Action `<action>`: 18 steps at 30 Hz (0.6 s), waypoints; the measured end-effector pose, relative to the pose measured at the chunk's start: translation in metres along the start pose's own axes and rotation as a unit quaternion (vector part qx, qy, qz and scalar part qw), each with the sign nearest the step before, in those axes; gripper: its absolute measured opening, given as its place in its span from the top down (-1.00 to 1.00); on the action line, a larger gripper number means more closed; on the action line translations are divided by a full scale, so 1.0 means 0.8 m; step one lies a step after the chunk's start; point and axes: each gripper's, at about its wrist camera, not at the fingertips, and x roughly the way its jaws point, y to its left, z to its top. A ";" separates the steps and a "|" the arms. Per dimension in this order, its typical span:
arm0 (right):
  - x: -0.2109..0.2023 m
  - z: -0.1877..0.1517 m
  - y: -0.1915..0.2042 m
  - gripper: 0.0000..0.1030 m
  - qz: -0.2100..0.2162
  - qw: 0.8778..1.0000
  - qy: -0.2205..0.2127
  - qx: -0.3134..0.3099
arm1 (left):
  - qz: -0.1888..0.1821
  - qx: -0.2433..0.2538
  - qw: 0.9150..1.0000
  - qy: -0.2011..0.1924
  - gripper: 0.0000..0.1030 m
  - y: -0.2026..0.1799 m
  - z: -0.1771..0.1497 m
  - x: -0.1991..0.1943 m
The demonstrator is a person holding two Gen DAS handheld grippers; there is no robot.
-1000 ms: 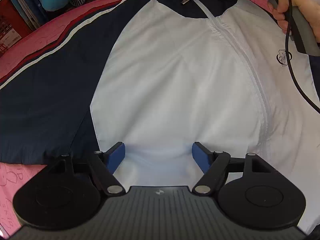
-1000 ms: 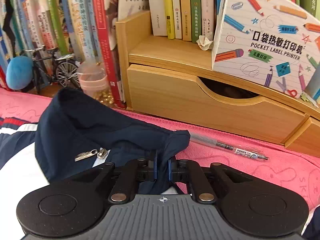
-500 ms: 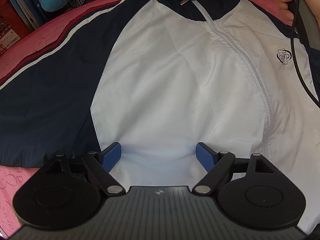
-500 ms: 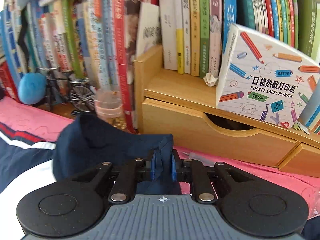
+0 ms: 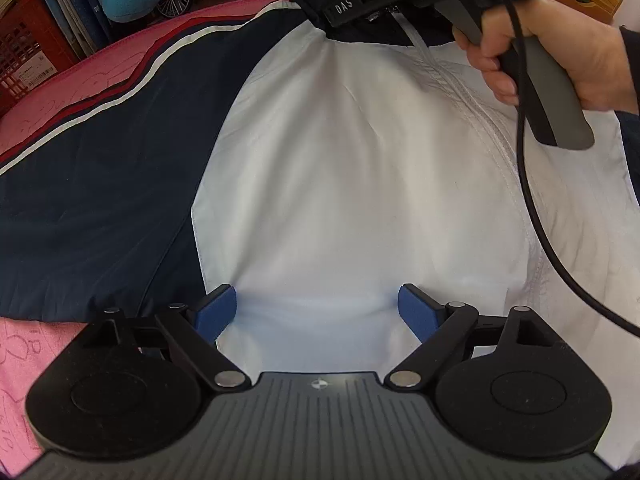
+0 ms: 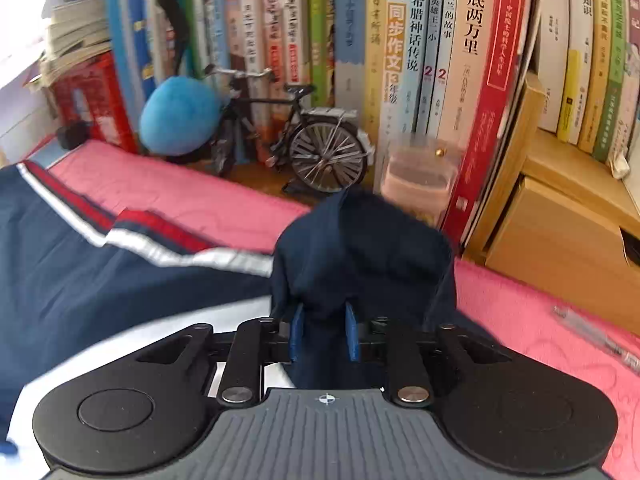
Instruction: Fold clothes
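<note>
Navy collar [image 6: 360, 248] before books [image 6: 440, 40]

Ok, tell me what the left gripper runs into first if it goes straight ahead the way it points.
Probably the jacket's white front panel. The open left gripper sits low over it, fingers straddling that cloth. Further along the line is the navy collar, pinched by the right gripper. Height above the cloth is unclear.

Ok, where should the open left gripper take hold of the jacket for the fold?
Probably the jacket's near hem edge, just ahead of the left gripper. Come in low from the near side: the cloth lies flat, and the right gripper pinches the navy collar.
</note>
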 end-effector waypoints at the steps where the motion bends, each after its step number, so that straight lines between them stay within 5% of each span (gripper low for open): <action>1: 0.004 0.012 0.002 0.43 -0.012 1.000 0.008 0.002 | 0.005 -0.005 1.000 -0.001 -0.74 0.000 0.000 -0.001; 5: -0.065 -0.001 0.031 0.33 -0.040 0.998 -0.054 -0.015 | 0.025 -0.032 0.999 -0.035 -0.35 0.023 -0.021 -0.034; 7: -0.106 -0.028 0.044 -0.12 -0.039 0.997 -0.065 -0.013 | 0.016 -0.065 0.996 -0.061 -0.35 0.064 -0.040 -0.058; 10: -0.152 -0.069 0.065 -0.15 -0.038 0.998 -0.040 0.008 | 0.019 -0.125 0.988 -0.094 -0.35 0.151 -0.058 -0.083; 18: -0.223 -0.143 0.154 -0.26 -0.111 0.990 0.050 0.069 | 0.169 -0.220 0.953 -0.122 -0.19 0.392 -0.013 -0.082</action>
